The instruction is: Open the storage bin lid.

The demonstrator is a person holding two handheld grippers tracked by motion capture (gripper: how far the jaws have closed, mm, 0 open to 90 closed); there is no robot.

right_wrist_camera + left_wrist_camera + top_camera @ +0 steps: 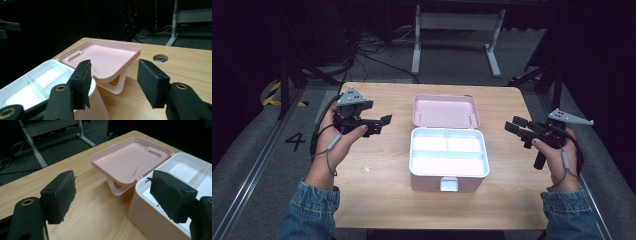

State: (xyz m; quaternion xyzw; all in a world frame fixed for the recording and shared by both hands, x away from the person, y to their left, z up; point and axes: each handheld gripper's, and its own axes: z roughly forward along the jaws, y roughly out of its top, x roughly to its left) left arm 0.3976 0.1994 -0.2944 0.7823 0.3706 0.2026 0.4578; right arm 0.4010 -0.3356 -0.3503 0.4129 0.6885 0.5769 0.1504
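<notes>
A: Item one, centre of the high view?

B: Storage box (449,167), pale pink outer walls, white interior split into compartments: two small ones at the back, one long one at the front. Contents: none visible. A white latch tab sits on its front wall. It rests on the wooden table (382,200).

A: Lid?

B: Pink lid (445,111), hinged at the rear, thrown back flat behind the box, inner face up. In the left gripper view it fills the upper middle of the frame, propped off the table on a white handle (117,190).

A: Left gripper?

B: Left gripper (377,124), left of centre in the high view, held in the person's left hand (341,145), well apart from the box. Jaws spread wide, nothing between them.

A: Right gripper?

B: Right gripper (516,127), right of centre, in the right hand (559,160), also clear of the box. Jaws parted, nothing held.

A: Other features?

B: Round hole in the table (160,58), upper right of the right gripper view; possibly a cable port, too dim to confirm. White desk frame (457,30) on the floor beyond, top of the high view.
</notes>
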